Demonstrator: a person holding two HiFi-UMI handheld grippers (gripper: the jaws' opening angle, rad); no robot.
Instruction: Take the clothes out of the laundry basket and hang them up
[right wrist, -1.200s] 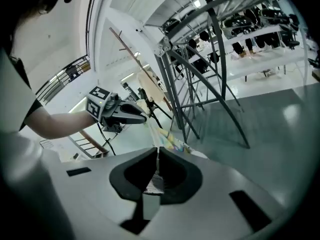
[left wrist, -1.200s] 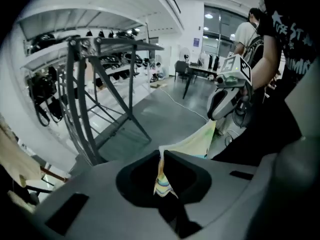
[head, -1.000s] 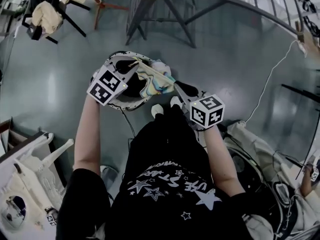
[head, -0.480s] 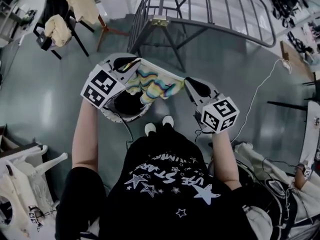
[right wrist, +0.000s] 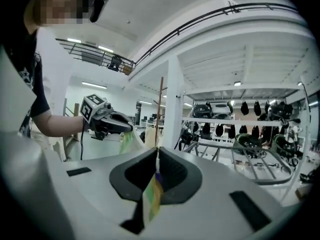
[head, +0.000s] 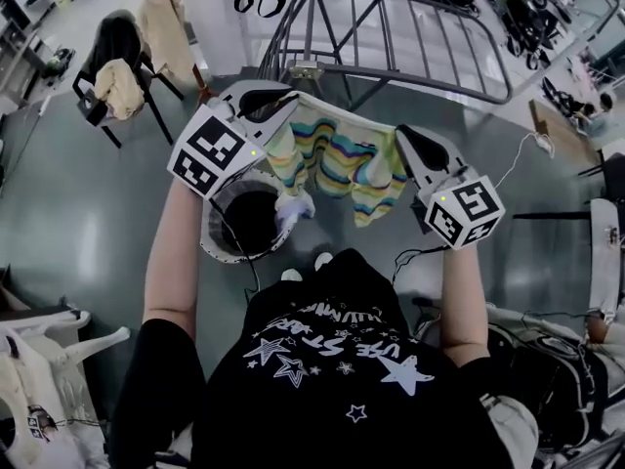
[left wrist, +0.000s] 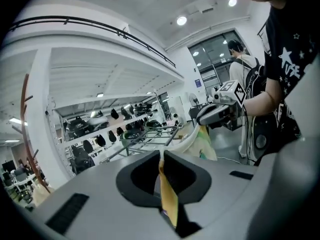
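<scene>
Left gripper (head: 276, 106), right gripper (head: 407, 142): jaws both clamped on striped garment (head: 337, 159) top edge. Thin pinch tho, pull apart too hard = fabric probably slips, drops toward laundry basket (head: 217, 250).

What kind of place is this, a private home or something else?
Probably a large workshop or laboratory hall, not a home: a smooth grey floor, a big metal rack, a balcony railing high on the wall and shelves hung with dark gear.
</scene>
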